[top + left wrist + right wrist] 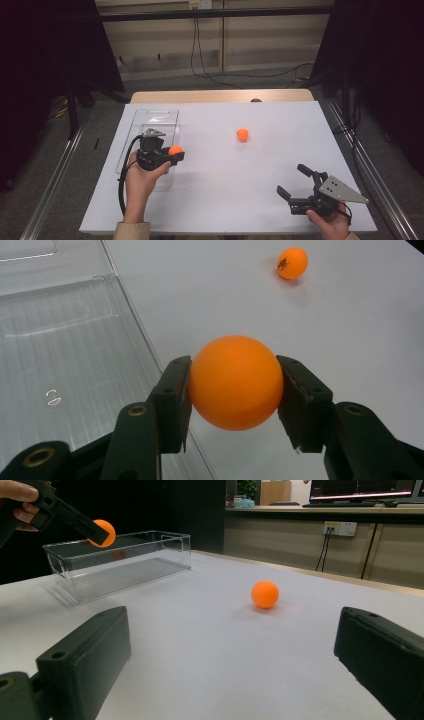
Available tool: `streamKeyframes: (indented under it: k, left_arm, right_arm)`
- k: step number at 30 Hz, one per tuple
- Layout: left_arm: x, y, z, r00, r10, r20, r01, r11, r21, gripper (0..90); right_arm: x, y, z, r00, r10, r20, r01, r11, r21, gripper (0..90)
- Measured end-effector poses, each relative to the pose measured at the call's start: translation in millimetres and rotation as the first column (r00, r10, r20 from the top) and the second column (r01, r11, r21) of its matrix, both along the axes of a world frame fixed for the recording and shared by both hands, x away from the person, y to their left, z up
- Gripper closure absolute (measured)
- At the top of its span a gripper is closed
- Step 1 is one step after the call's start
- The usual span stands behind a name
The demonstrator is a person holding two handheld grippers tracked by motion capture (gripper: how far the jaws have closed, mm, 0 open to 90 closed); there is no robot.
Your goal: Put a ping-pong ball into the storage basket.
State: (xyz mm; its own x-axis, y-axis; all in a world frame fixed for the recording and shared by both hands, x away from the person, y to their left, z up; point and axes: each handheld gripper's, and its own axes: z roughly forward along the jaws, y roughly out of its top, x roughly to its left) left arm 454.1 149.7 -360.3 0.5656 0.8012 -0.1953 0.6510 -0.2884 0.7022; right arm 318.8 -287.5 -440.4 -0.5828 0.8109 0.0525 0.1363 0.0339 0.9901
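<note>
White tabletop fronted by a beige wall with trailing cables. Clear plastic bin sits at tabletop's left side. Left tool clamped on an orange ball, held at the bin's right edge, above the rim. Right tool rests low at near right, jaws wide apart, nothing between them. Second orange ball lies loose mid-tabletop, well apart from both tools.

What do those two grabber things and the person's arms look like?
Both are black. The left gripper trails a black cable. The right gripper has a grey three-cornered plate with small holes. The jaws have flat black pads. The left arm wears a tan sleeve.
</note>
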Motion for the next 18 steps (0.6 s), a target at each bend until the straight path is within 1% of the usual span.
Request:
streamKeyframes:
  k: [1,5,6,7,11,13,15,17,18]
  left_arm:
    - [-0.1,-0.2,0.0,1.0,0.004,0.0,-0.004,1.0,-0.005,51.2]
    - [0.4,2.0,-0.5,1.0,0.002,-0.002,-0.002,1.0,0.0,51.1]
    - [0.3,1.5,-0.8,0.9999,0.015,0.0,-0.015,0.9998,-0.009,51.2]
    - [0.2,2.0,-0.5,0.9998,0.019,0.001,-0.019,0.9998,-0.006,51.2]
    - [0.0,3.9,0.6,1.0,0.007,0.002,-0.007,1.0,-0.004,51.1]
    - [-0.2,3.9,0.9,0.9999,0.01,0.005,-0.01,0.9999,0.003,51.1]
    - [-0.1,4.0,0.5,1.0,0.009,0.001,-0.009,1.0,-0.001,51.1]
    - [0.3,3.8,-0.1,0.9999,0.012,0.003,-0.012,0.9999,0.008,51.1]
    - [0.3,3.7,-0.3,0.9999,0.012,0.001,-0.012,0.9999,0.005,51.1]
  right_arm:
    - [0.1,0.0,0.0,1.0,-0.001,0.001,0.001,1.0,-0.001,1.1]
    - [0.1,-0.2,0.0,1.0,0.002,0.001,-0.002,1.0,-0.003,1.1]
    - [0.1,-0.2,-0.1,1.0,0.001,0.002,-0.001,1.0,-0.003,1.1]
    - [0.2,-0.3,-0.1,1.0,-0.001,0.001,0.001,1.0,-0.002,1.1]
    - [0.0,-0.4,0.0,1.0,-0.003,0.0,0.003,1.0,0.0,1.1]
    - [-0.1,-0.2,0.2,1.0,0.0,0.0,0.0,1.0,0.001,1.1]
    - [0.1,0.0,0.0,1.0,0.001,0.003,-0.001,1.0,-0.004,1.1]
    - [0.2,-0.1,-0.1,1.0,0.006,0.001,-0.006,1.0,-0.005,1.1]
    - [0.2,-0.1,0.0,1.0,0.004,0.001,-0.004,1.0,-0.005,1.1]
